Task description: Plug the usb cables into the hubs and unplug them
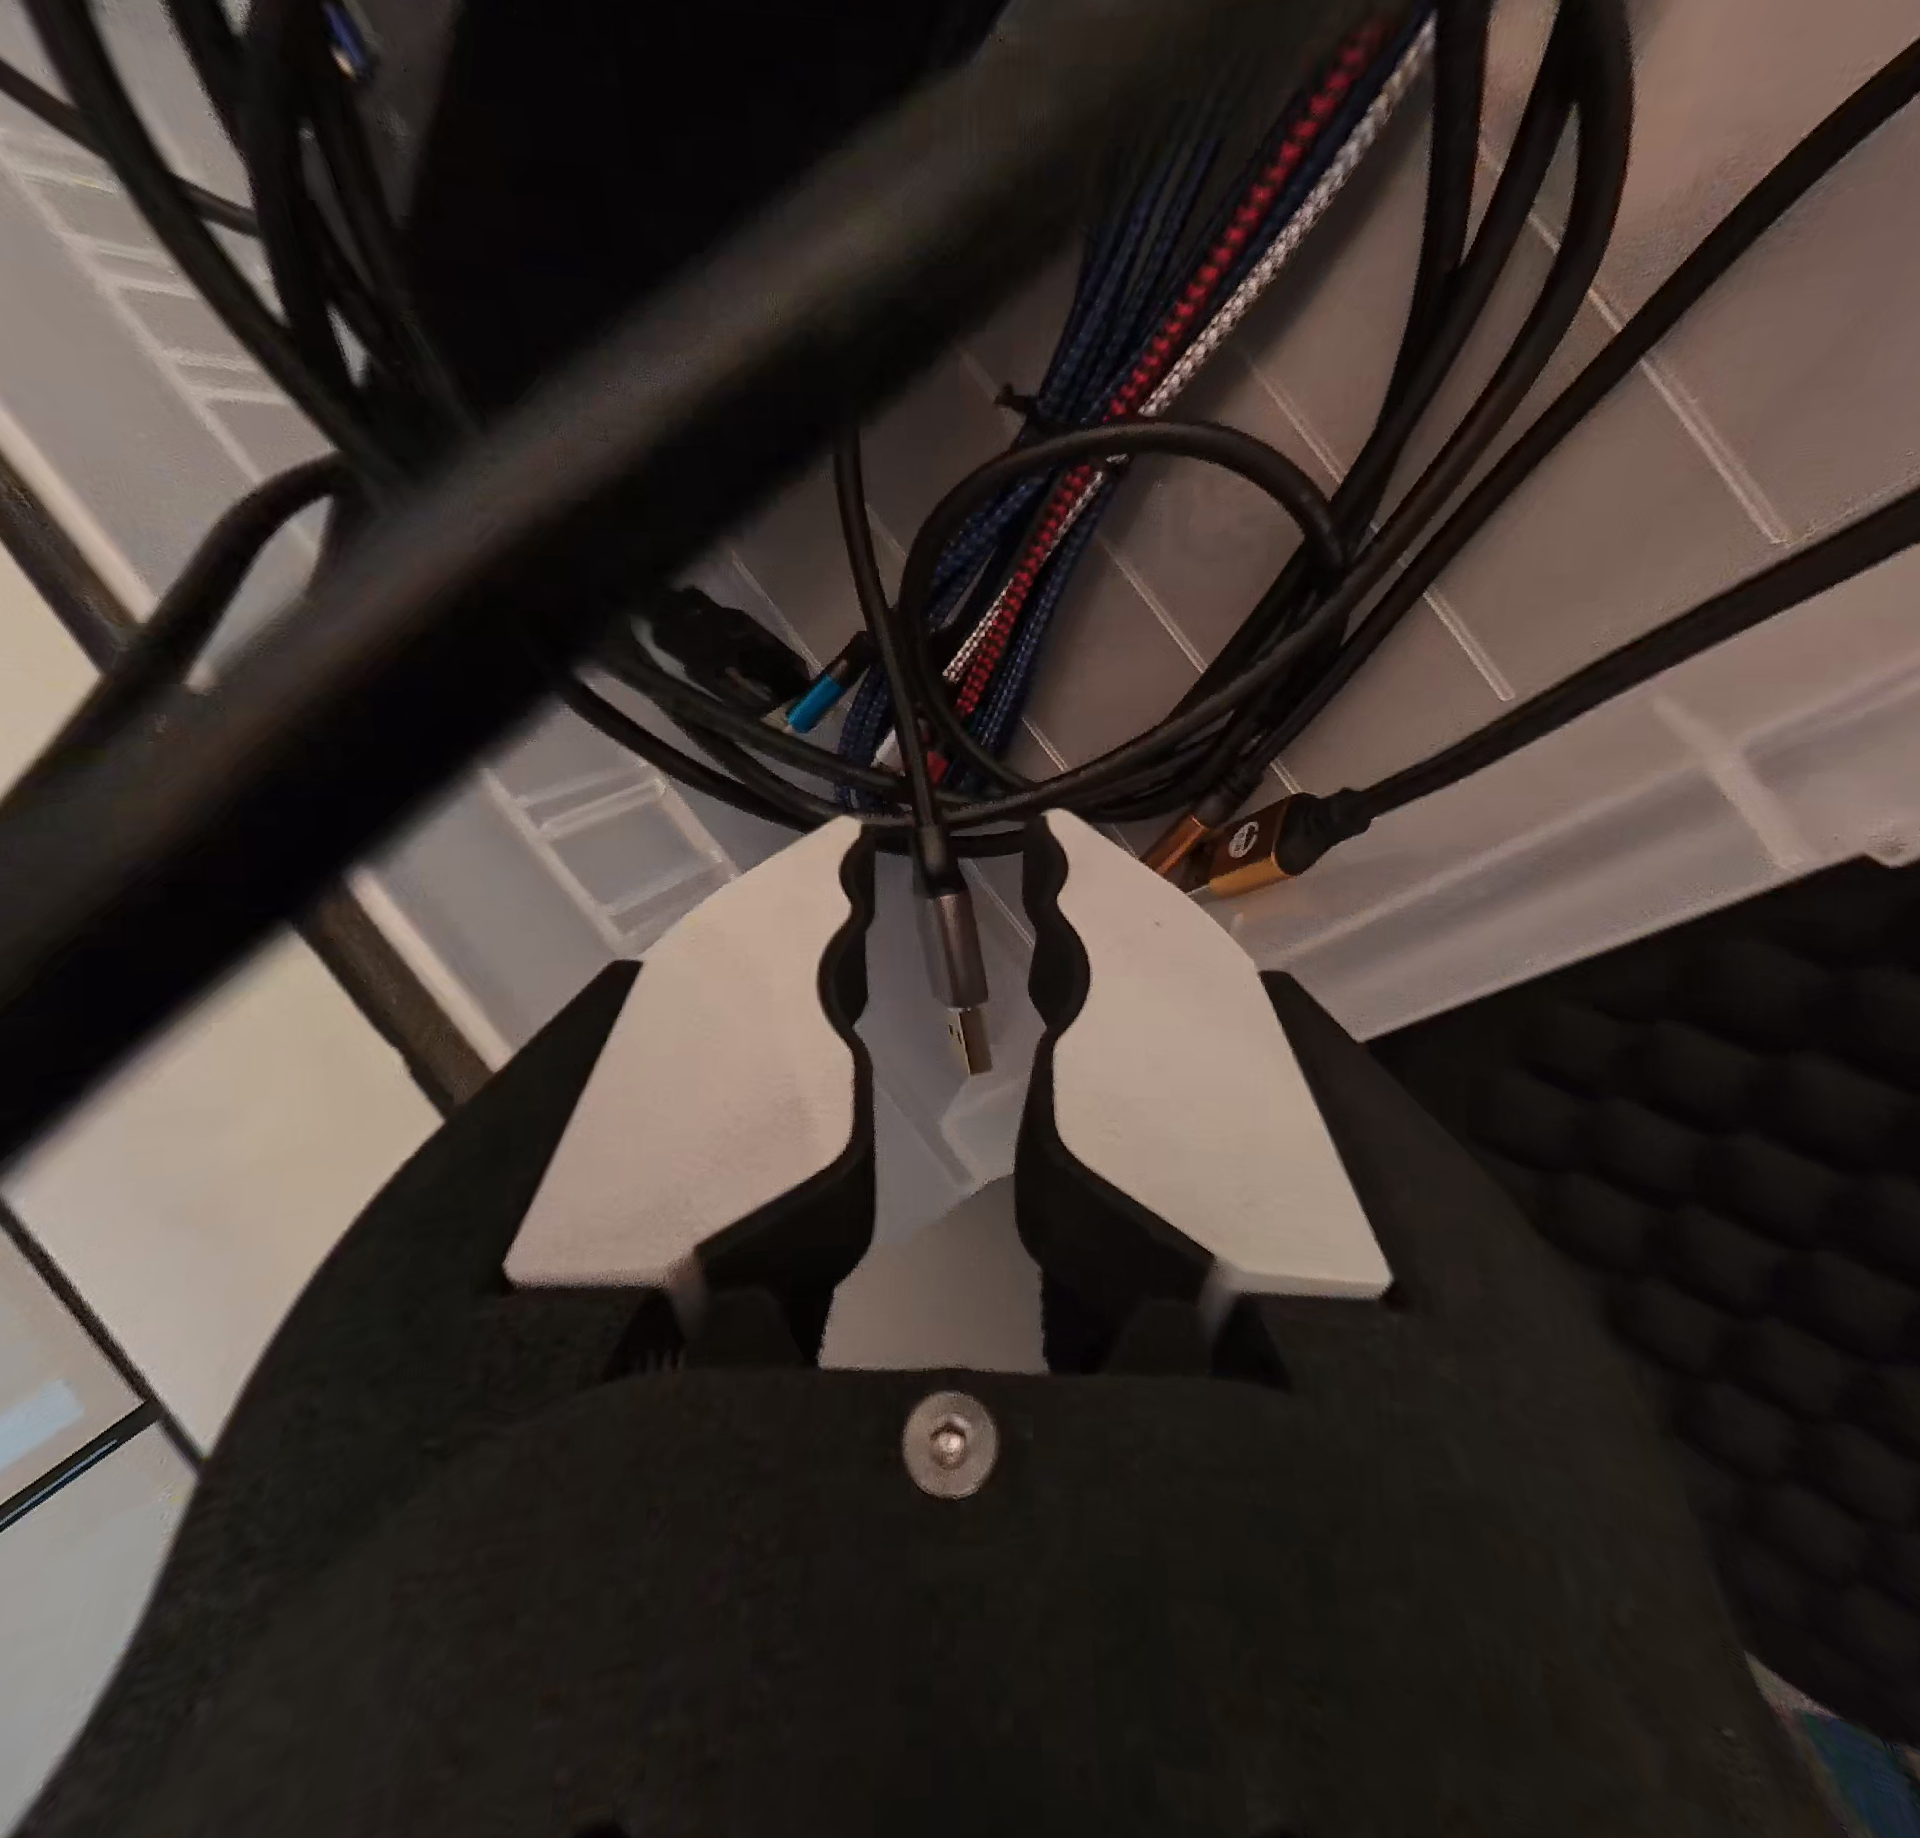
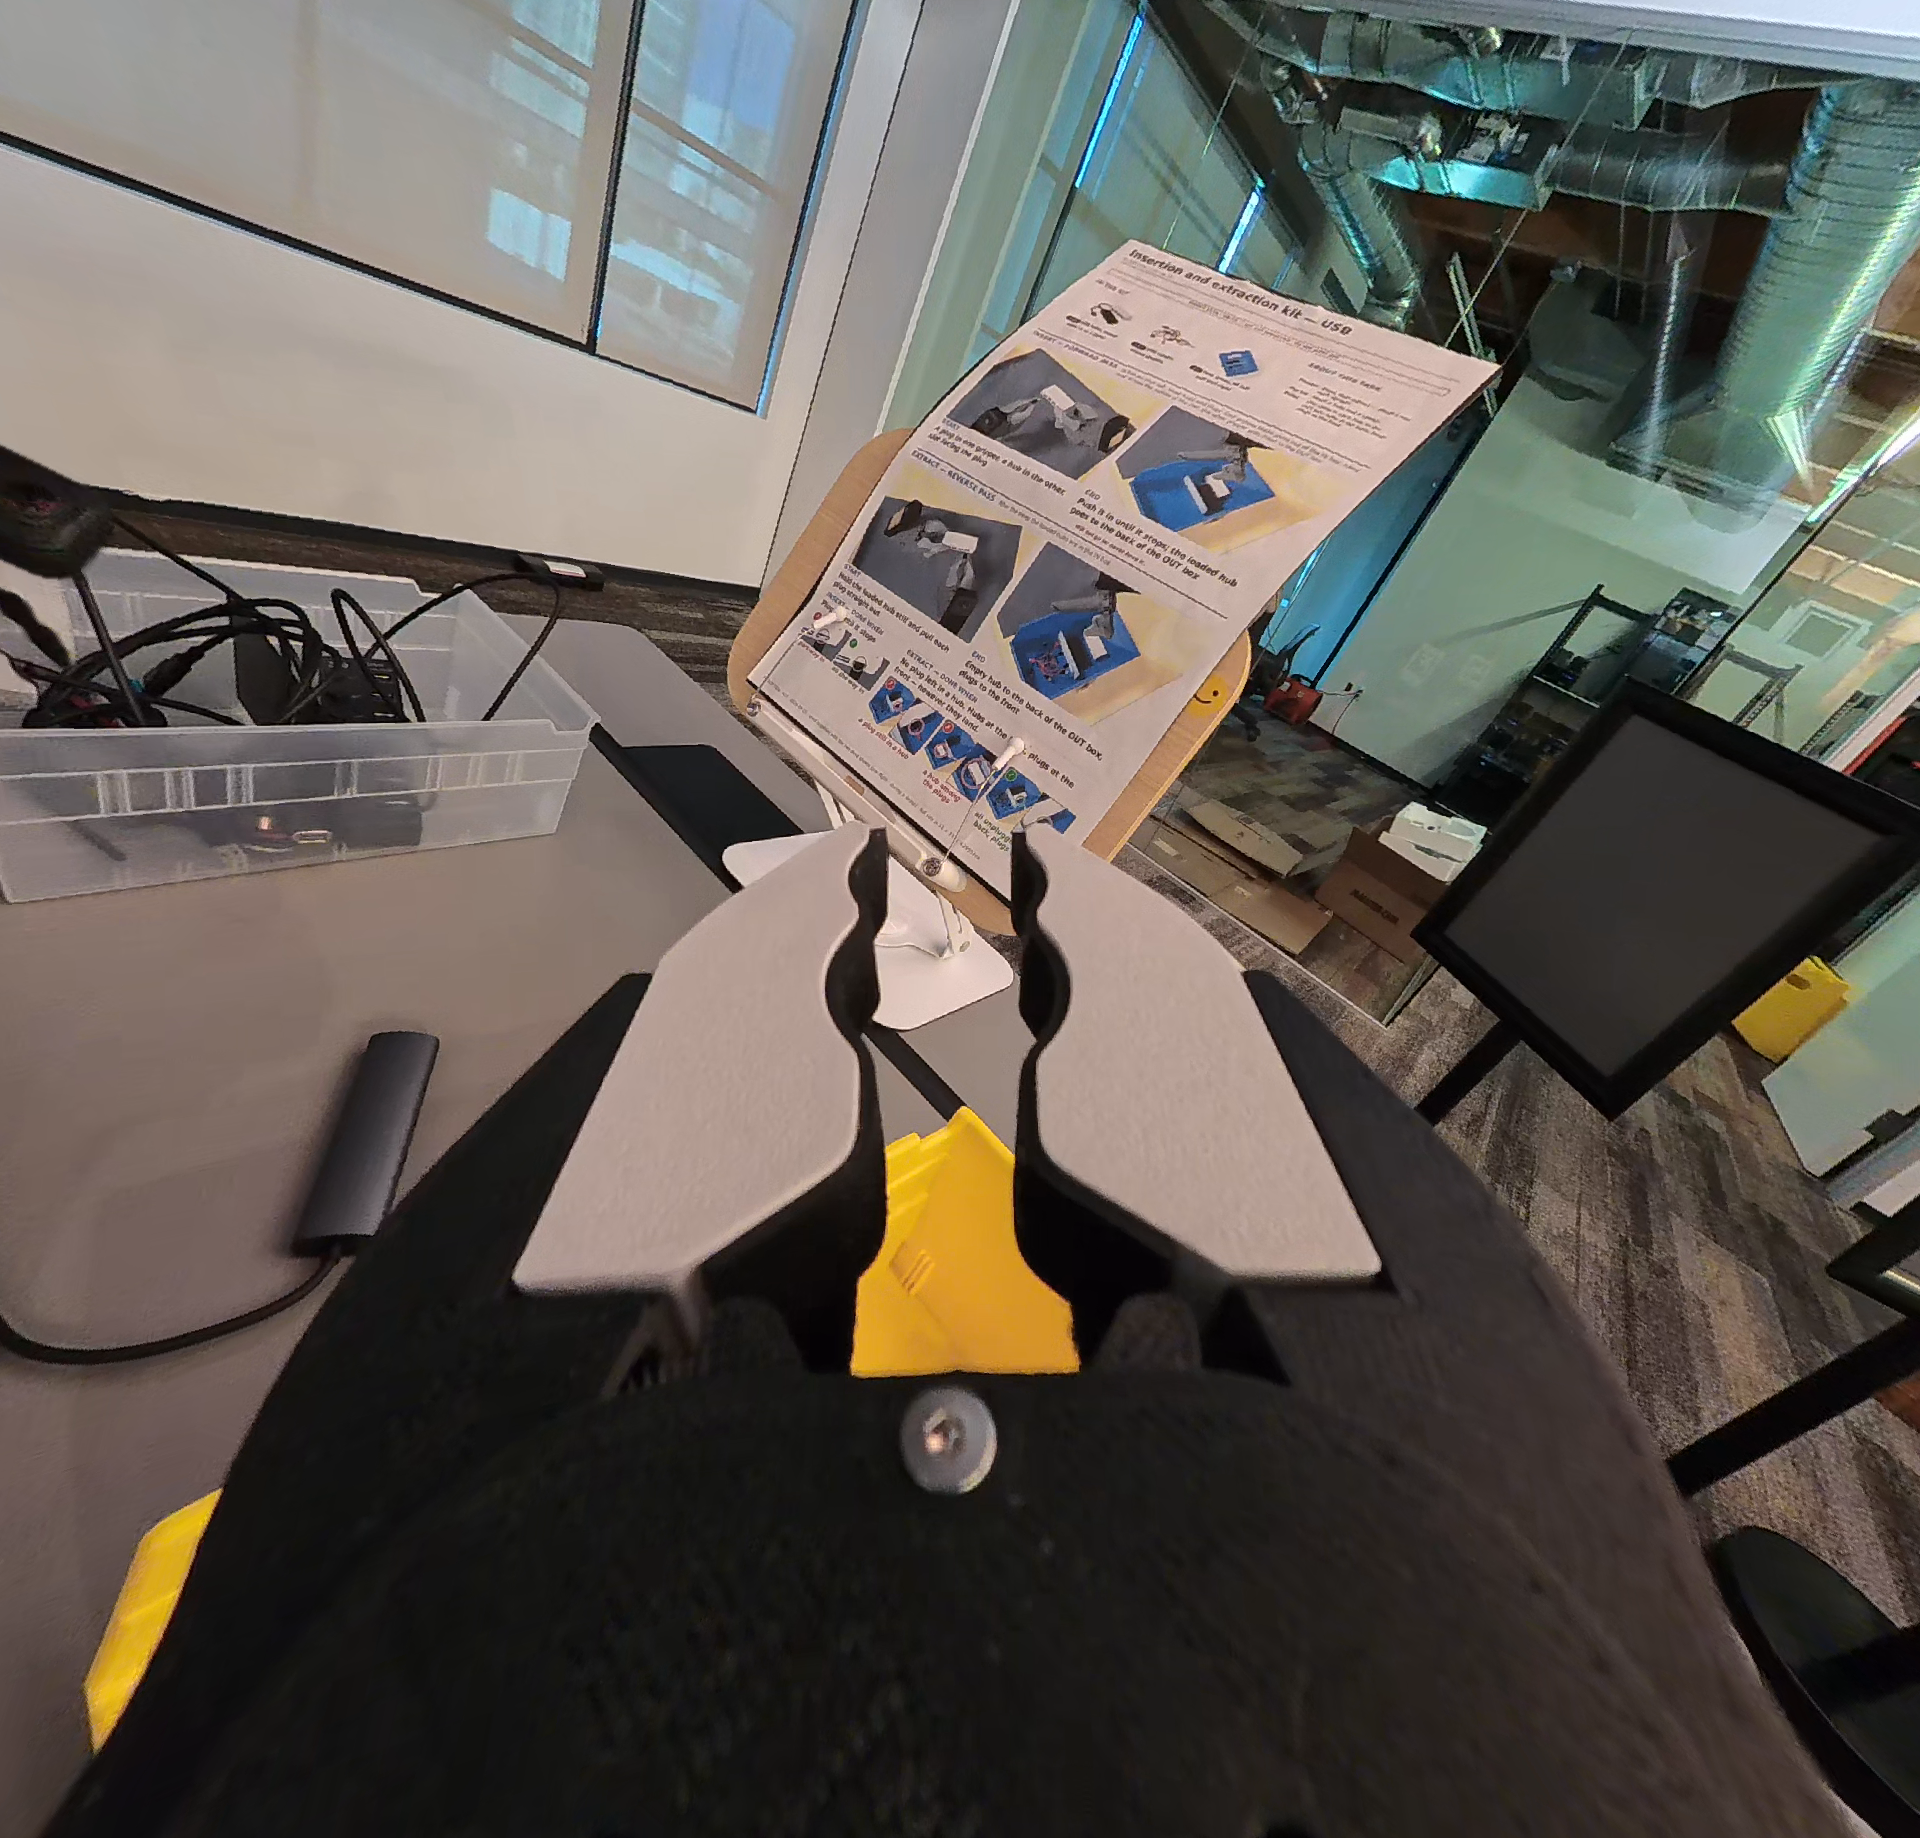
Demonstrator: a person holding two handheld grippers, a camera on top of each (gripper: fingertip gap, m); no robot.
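My left hand-held gripper (image 1: 951, 843) has its jaws apart. Between them hangs a grey USB plug (image 1: 958, 967) on a thin black cable (image 1: 883, 645); I cannot tell if the fingers touch it. Just beyond are a bundle of braided cables (image 1: 1122, 417) in blue, red and white, a gold plug (image 1: 1236, 843), and the wall of a clear plastic bin (image 1: 1558, 645). My right hand-held gripper (image 2: 948, 843) is also apart and holds nothing. On the table (image 2: 260, 1009) to its left lies a dark hub (image 2: 366, 1144) with its cord. Farther left stands the clear bin (image 2: 291, 791) with black cables, and straight ahead an instruction sheet (image 2: 1122, 541) on a stand.
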